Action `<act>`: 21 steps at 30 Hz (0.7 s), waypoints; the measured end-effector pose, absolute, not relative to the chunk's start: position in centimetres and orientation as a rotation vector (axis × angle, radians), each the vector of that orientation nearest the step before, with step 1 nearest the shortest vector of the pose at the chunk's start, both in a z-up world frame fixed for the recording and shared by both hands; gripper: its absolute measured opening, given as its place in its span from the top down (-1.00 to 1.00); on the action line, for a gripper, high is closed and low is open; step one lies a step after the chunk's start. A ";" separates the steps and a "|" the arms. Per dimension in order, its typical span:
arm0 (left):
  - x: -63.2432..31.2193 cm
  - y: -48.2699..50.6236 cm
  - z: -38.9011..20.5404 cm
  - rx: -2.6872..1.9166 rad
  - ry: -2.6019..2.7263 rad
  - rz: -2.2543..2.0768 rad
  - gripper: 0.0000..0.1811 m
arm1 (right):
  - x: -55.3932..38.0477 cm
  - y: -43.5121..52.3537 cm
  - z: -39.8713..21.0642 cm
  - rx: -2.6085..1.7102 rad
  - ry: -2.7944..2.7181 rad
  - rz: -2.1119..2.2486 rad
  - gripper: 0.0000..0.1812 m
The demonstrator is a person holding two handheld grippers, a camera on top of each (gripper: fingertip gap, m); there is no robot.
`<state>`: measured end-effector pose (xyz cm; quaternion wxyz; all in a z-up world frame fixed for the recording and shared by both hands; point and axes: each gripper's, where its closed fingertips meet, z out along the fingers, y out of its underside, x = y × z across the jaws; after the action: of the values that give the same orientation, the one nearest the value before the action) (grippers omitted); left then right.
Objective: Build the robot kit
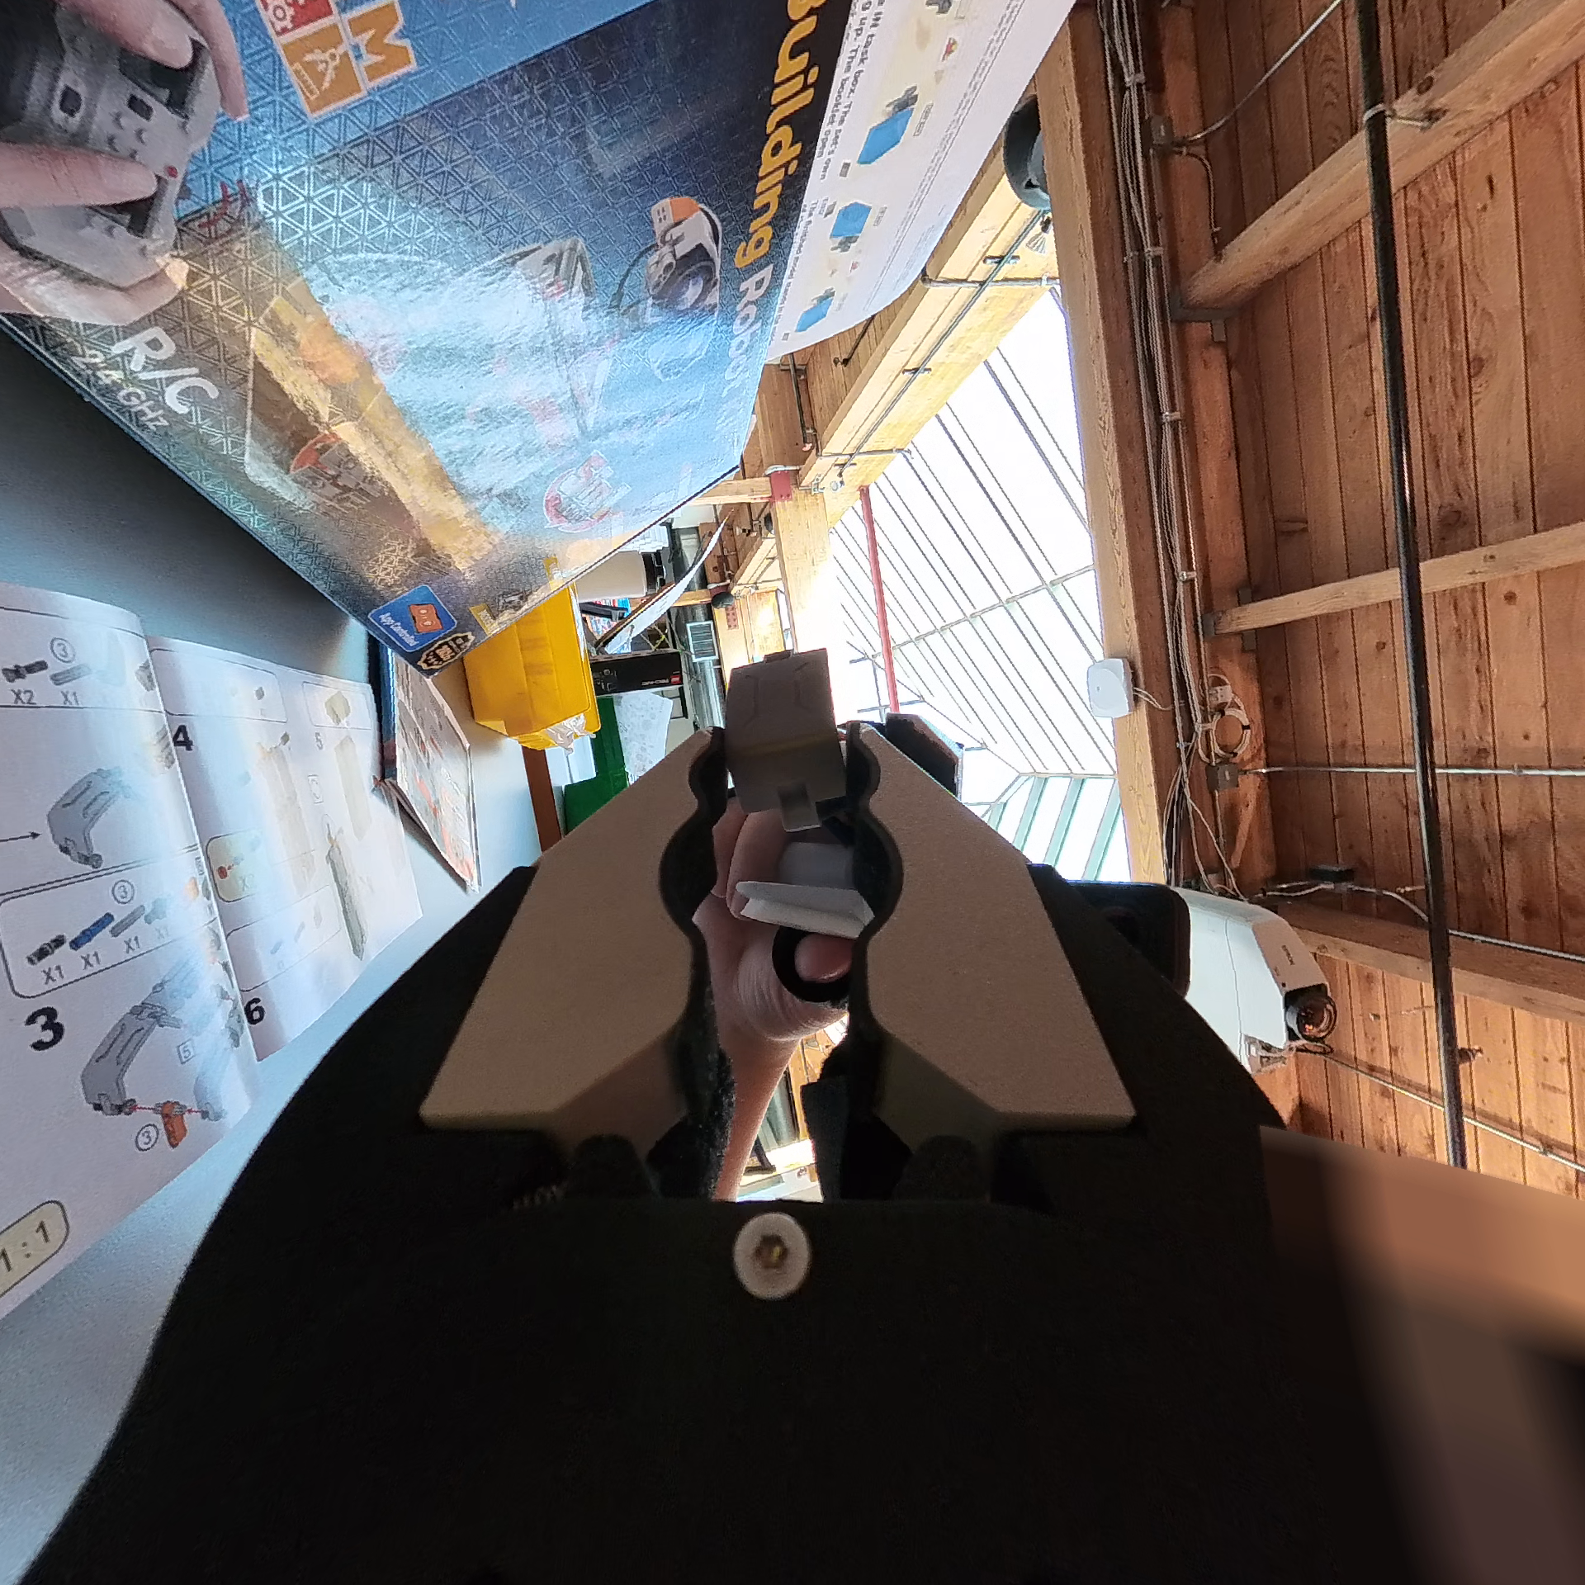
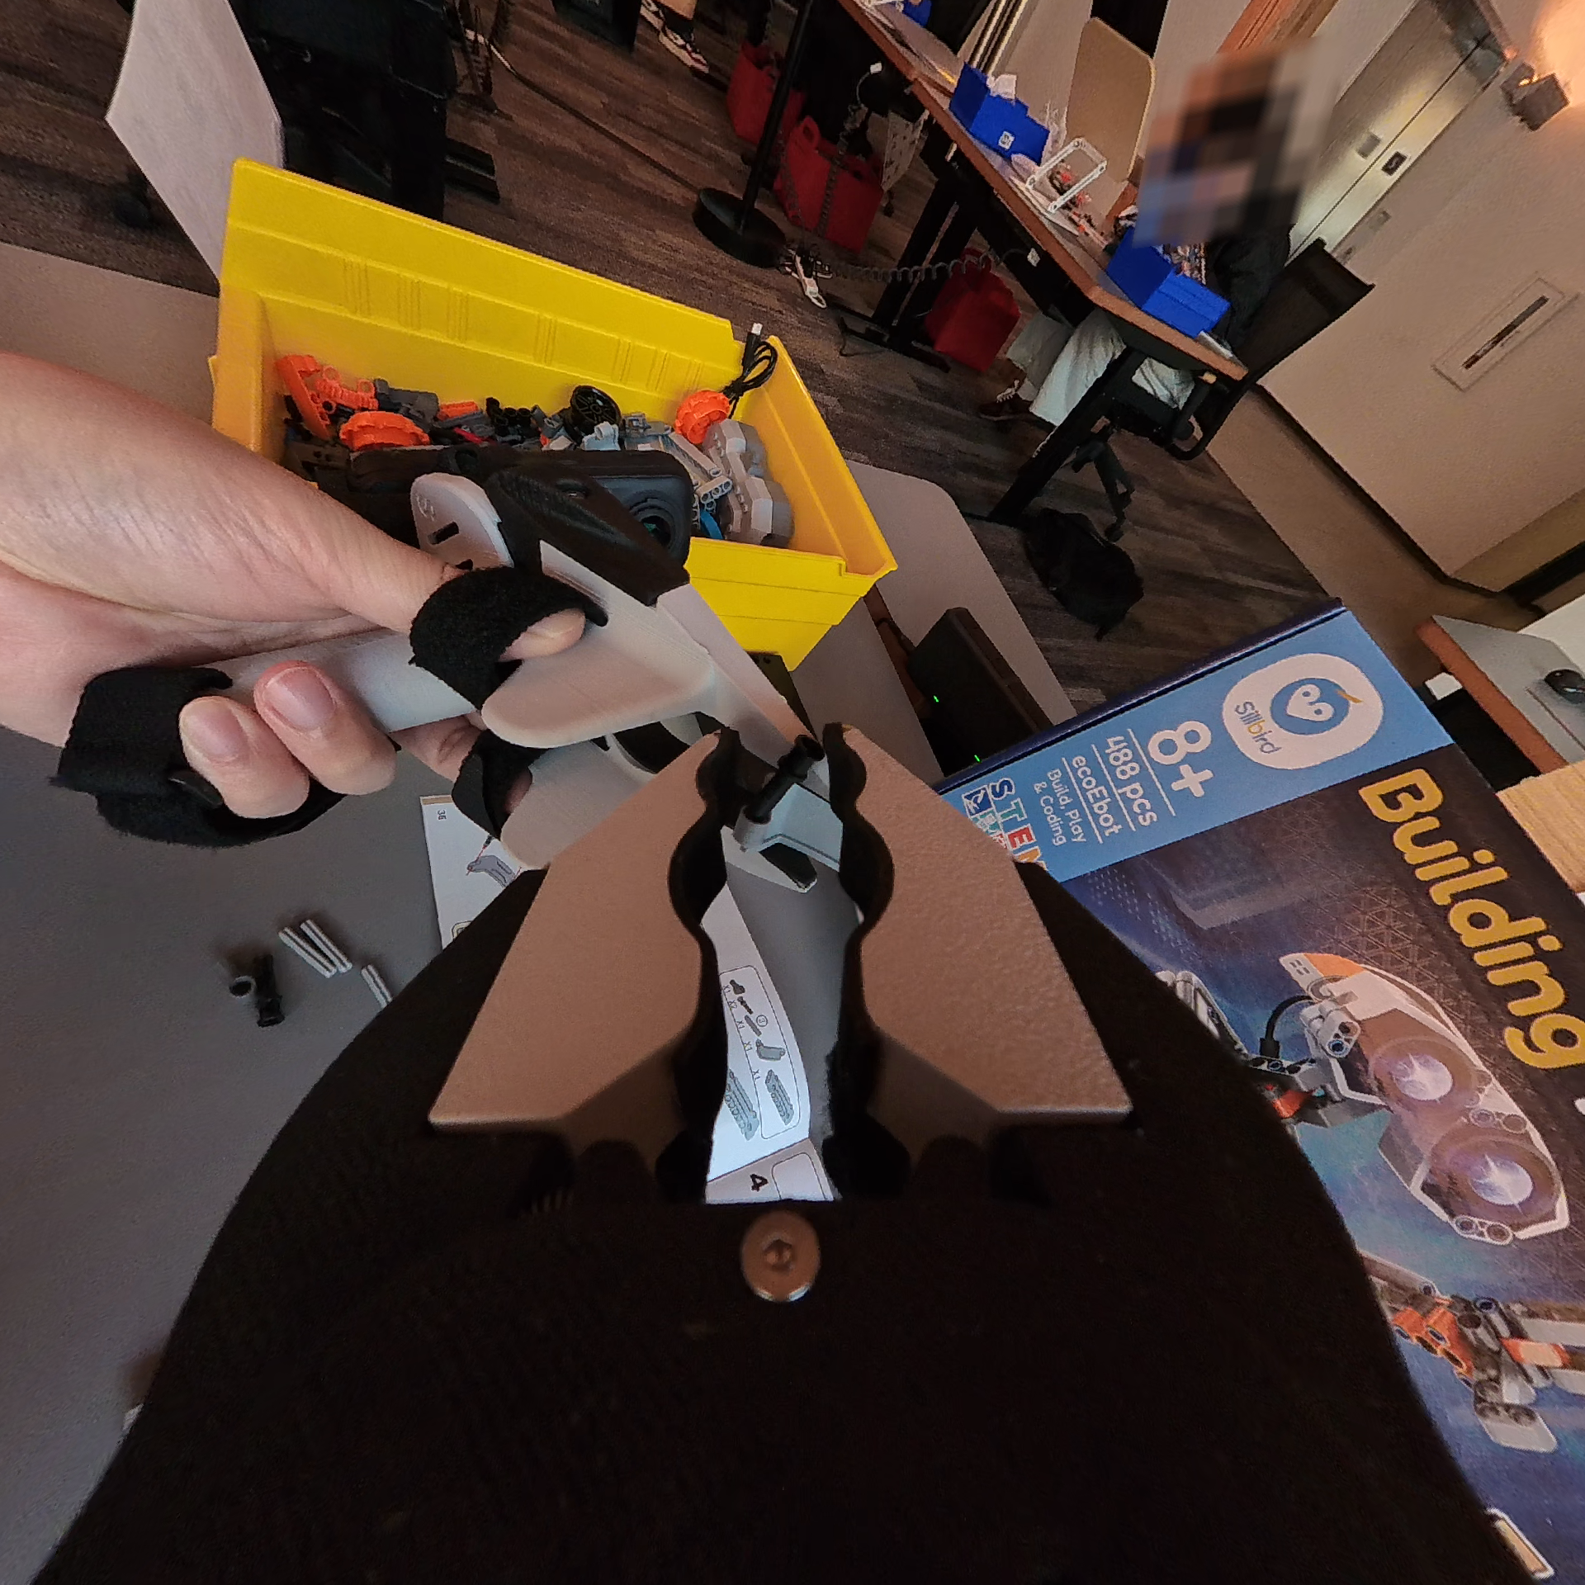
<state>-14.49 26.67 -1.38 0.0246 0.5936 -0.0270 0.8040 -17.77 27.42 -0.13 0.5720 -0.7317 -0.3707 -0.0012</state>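
My left gripper [image 1: 785, 739] is shut on a grey building piece [image 1: 776, 729] that sticks out past its tan fingertips. It points up at the wooden ceiling, towards the hand [image 1: 755, 961] that holds the other gripper. My right gripper [image 2: 782, 738] is shut on a small grey piece with a black pin [image 2: 776, 802], above the instruction booklet [image 2: 759, 1063]. In the right wrist view a hand [image 2: 171, 549] holds the left gripper's white body [image 2: 583, 677] just up-left of my right fingertips. The two grippers meet nearly tip to tip. I cannot tell whether their pieces touch.
A yellow bin [image 2: 480, 317] of orange, grey and black parts stands at the back of the grey table [image 2: 154, 1158]; it also shows in the left wrist view [image 1: 532, 669]. The kit's blue box [image 2: 1269, 969] lies at the right. Loose grey and black pins [image 2: 313, 948] lie at the left.
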 end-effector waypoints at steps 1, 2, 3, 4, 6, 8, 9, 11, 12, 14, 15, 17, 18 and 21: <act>-14.5 26.7 -1.4 1.835 -0.083 2.488 0.72 | -17.8 27.4 -0.1 -1.711 -0.872 -0.005 0.77; -14.5 26.7 -1.4 1.835 -0.083 2.488 0.72 | -17.8 27.4 0.1 -1.703 -0.870 -0.008 0.76; -14.5 26.7 -1.4 1.836 -0.084 2.487 0.72 | -17.9 27.4 0.3 -1.691 -0.866 -0.008 0.74; -14.5 26.7 -1.4 1.836 -0.084 2.488 0.72 | -17.9 27.4 0.6 -1.675 -0.856 -0.003 0.72; -14.5 26.7 -1.4 1.835 -0.084 2.489 0.72 | -17.9 27.2 1.7 -1.638 -0.812 0.036 0.68; -14.5 26.7 -1.3 1.832 -0.083 2.490 0.73 | -17.7 26.9 3.3 -1.602 -0.728 0.131 0.65; -14.5 26.7 -1.3 1.830 -0.081 2.491 0.73 | -17.3 26.7 4.1 -1.588 -0.669 0.189 0.66; -14.5 26.6 -1.2 1.826 -0.081 2.493 0.73 | -16.6 26.3 5.7 -1.571 -0.558 0.316 0.55; -14.6 26.6 -1.2 1.824 -0.082 2.494 0.73 | -16.6 25.8 6.2 -1.559 -0.554 0.363 0.50; -14.6 26.6 -0.9 1.813 -0.081 2.497 0.72 | -16.3 25.2 6.3 -1.549 -0.604 0.278 0.49; -14.7 26.6 -0.8 1.806 -0.079 2.501 0.72 | -16.2 25.0 6.0 -1.551 -0.663 0.177 0.47; -14.9 26.6 -0.3 1.791 -0.076 2.512 0.73 | -16.3 24.7 4.6 -1.562 -0.837 -0.063 0.46; -15.0 26.6 -0.1 1.784 -0.079 2.517 0.73 | -16.4 24.6 3.8 -1.564 -0.928 -0.177 0.46; -15.2 26.4 0.6 1.769 -0.093 2.531 0.73 | -17.2 23.9 3.3 -1.472 -1.143 -0.459 0.45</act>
<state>-15.20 26.36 0.63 0.0262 0.5726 -0.0301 0.8189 -17.18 23.93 3.28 0.5739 -0.6280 -0.4877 -0.1959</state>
